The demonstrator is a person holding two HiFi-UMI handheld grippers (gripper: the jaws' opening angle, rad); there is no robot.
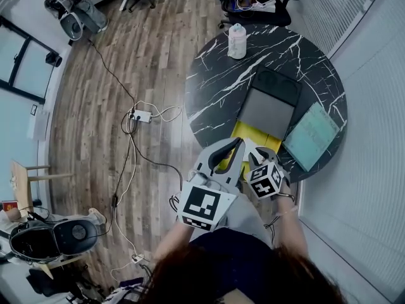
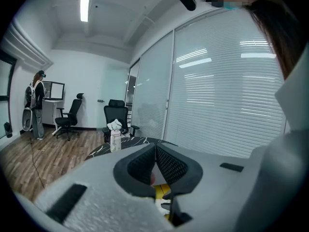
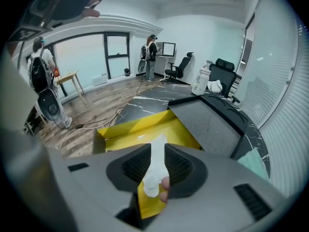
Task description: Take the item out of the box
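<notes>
The right gripper pinches a thin white item by a narrow part, over the open yellow box; whether it has cleared the box's walls I cannot tell. The left gripper is pressed together on nothing, beside the box and not steadying it. Likely trouble: the limp item slips from so small a hold and drops back in, or it snags a wall and drags the unheld box with it toward the table edge nearby.
</notes>
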